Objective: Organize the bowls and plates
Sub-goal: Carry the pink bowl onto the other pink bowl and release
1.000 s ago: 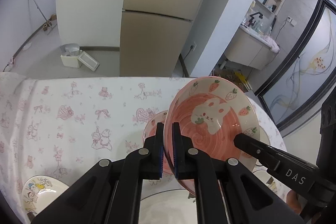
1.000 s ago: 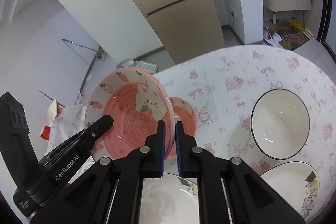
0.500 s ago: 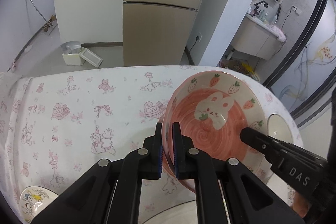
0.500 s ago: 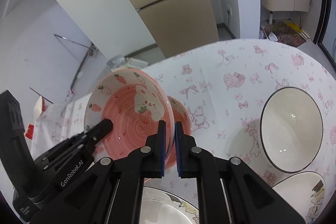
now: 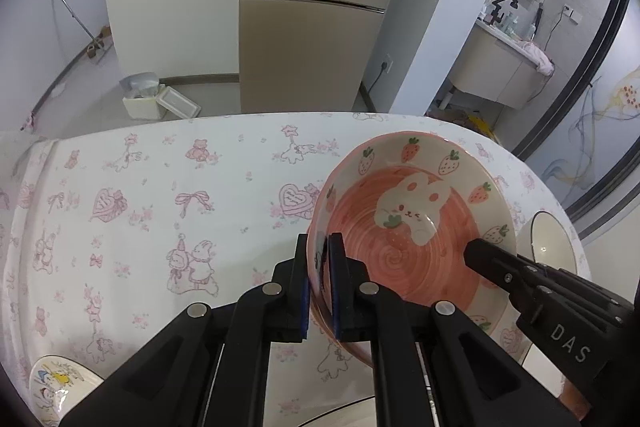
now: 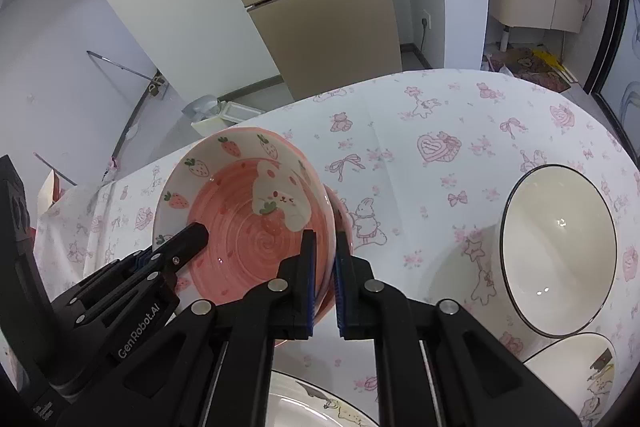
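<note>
A pink bowl with a white rabbit and strawberries (image 5: 416, 227) is held above the table by both grippers. My left gripper (image 5: 319, 287) is shut on its left rim. My right gripper (image 6: 323, 287) is shut on its right rim; the bowl also shows in the right wrist view (image 6: 244, 223). The right gripper's finger (image 5: 492, 259) reaches in from the right in the left wrist view. A second pink dish (image 6: 340, 215) peeks out just behind the bowl in the right wrist view.
A white bowl with a dark rim (image 6: 556, 251) stands at the right, also in the left wrist view (image 5: 550, 243). Cartoon-printed plates lie at the near edge (image 5: 56, 387) (image 6: 580, 375) (image 6: 320, 403). The table (image 5: 160, 195) has a pink-print cloth.
Both grippers have carried the pink bowl forward and lower over the table; the table cloth now fills more of both views. The grips have not changed.
</note>
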Demonstrator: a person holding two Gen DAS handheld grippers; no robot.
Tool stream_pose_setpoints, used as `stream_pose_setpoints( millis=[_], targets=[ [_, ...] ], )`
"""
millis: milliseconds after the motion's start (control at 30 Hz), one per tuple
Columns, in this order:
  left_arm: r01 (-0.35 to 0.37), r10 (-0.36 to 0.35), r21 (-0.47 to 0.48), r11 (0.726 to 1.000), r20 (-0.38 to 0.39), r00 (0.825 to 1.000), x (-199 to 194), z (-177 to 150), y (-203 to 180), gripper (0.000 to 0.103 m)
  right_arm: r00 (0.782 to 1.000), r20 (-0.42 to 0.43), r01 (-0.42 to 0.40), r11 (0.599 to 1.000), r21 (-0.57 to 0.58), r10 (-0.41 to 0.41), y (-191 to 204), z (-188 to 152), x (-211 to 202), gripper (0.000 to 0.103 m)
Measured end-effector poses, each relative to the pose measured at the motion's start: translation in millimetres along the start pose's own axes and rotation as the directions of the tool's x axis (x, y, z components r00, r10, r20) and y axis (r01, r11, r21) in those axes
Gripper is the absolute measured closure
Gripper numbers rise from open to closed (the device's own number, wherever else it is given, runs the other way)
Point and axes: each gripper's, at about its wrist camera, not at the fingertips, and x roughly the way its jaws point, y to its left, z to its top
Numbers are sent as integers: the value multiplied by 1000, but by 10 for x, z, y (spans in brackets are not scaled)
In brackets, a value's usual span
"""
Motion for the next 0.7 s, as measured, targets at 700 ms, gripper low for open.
stream_pose_setpoints(
  millis=[700],
  targets=[
    [-37, 36, 12, 999, 65, 997, 38, -44, -20, 93, 992, 95, 87, 991, -100, -77, 120, -28, 20, 95]
  ],
)
